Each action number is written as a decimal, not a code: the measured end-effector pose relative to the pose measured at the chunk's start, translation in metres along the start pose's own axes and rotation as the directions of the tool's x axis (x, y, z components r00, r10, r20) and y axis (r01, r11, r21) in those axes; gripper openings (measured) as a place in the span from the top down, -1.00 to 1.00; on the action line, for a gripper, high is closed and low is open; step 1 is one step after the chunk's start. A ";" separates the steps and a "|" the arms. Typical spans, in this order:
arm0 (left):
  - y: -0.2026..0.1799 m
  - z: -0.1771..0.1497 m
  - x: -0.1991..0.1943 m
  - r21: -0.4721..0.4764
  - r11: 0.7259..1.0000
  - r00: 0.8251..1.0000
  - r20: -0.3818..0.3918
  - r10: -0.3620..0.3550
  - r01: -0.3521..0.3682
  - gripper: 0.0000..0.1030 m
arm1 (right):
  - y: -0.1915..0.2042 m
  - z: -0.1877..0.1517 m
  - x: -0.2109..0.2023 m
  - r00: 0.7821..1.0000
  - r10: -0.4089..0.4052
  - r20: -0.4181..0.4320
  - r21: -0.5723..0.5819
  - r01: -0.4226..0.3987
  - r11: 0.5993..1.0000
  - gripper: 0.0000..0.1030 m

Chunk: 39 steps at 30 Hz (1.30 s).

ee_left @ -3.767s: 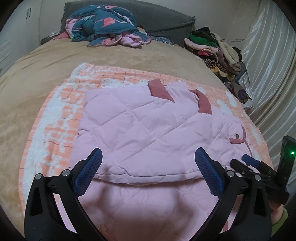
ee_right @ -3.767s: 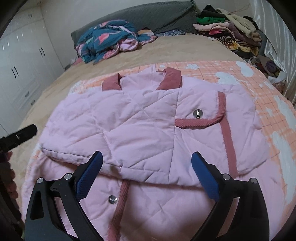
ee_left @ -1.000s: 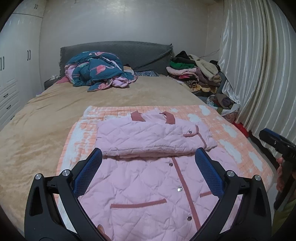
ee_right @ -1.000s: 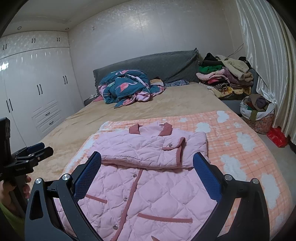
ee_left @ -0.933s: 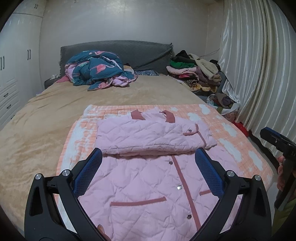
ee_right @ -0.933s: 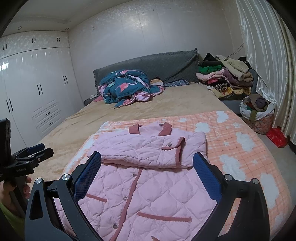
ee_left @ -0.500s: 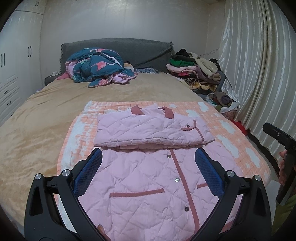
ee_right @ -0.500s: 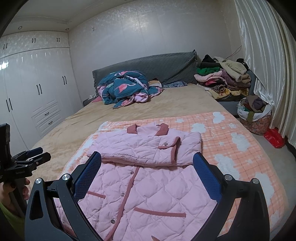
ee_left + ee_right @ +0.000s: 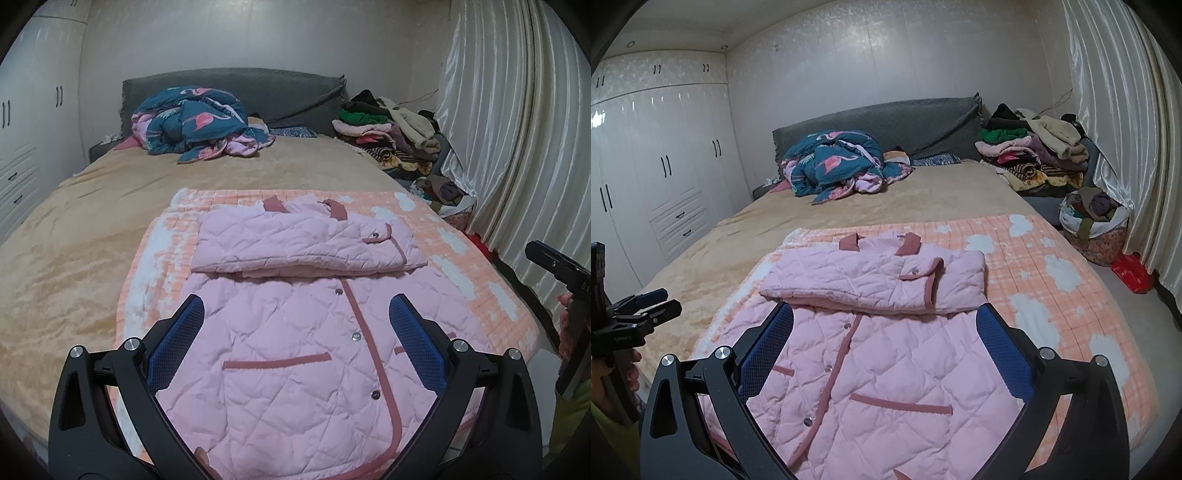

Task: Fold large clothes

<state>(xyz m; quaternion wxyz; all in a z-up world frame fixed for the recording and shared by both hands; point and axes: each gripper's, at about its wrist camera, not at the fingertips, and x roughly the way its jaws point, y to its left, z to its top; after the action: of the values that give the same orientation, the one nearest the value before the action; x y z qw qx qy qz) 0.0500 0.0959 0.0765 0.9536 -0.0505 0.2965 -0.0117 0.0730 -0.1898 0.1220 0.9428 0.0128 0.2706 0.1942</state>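
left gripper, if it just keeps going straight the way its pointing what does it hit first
Most likely the pink quilted jacket: the open left gripper frames its lower front panel. Depth is unclear, so the folded-over sleeves beyond might come first.

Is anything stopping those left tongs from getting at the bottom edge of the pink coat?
Probably not. The left tongs are open and hold nothing, above the pink coat, whose lower half lies flat and uncovered on the orange blanket.
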 end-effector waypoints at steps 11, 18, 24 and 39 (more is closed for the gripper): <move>0.014 -0.020 0.005 -0.015 1.000 0.999 -0.045 0.023 -0.023 -0.82 | 0.005 -0.014 0.004 0.999 -0.002 -0.041 -0.015 0.002 1.000 -0.92; 0.024 -0.034 0.012 -0.031 0.998 0.995 -0.088 0.044 -0.047 -0.82 | 0.002 -0.024 0.010 0.997 -0.003 -0.074 -0.010 0.002 1.000 -0.92; 0.032 -0.044 0.019 -0.041 0.997 0.992 -0.117 0.055 -0.060 -0.82 | -0.006 -0.034 0.017 0.994 0.002 -0.105 0.016 -0.001 1.000 -0.92; 0.052 -0.070 0.041 -0.076 0.993 0.977 -0.202 0.072 -0.089 -0.82 | -0.030 -0.071 0.032 0.985 -0.063 -0.158 0.047 0.071 0.996 -0.92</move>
<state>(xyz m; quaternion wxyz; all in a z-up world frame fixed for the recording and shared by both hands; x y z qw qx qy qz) 0.0438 0.1397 -0.0092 0.9158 -0.0775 0.3925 0.0347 0.0723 -0.2112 0.0417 0.9240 0.0130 0.3490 0.1558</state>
